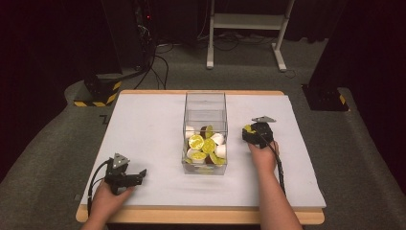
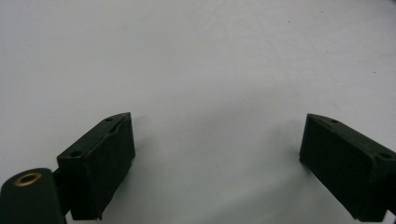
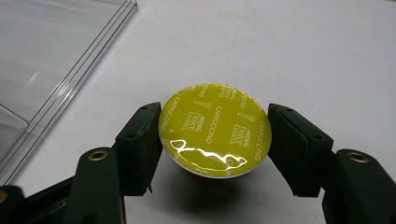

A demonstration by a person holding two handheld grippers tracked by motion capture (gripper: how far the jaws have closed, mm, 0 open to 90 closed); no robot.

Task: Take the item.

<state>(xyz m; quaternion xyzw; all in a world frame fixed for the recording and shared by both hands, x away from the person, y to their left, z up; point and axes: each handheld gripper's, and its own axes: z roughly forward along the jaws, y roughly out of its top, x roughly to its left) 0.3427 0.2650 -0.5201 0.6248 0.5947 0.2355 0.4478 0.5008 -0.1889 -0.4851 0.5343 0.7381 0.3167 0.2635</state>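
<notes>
Near the right edge of the table (image 1: 143, 115), just beside the clear box (image 1: 205, 103), we see the right gripper (image 3: 215, 135) clenched on a yellow capsule (image 3: 214, 128), its jaws pressing both sides of the lid. We judge that this capsule is on its way to or from the box, already loaded with other capsules (image 1: 206, 146), so any move over the box must clear its tall wall. At the near left corner, the left gripper (image 2: 217, 163) rests released over bare table.

What I can't make out

The capsule (image 3: 215, 130) body hides under its own yellow lid; the clear box (image 3: 51, 60) runs off my right gripper view's left edge; capsules low in the box (image 1: 205, 125) blur together.
</notes>
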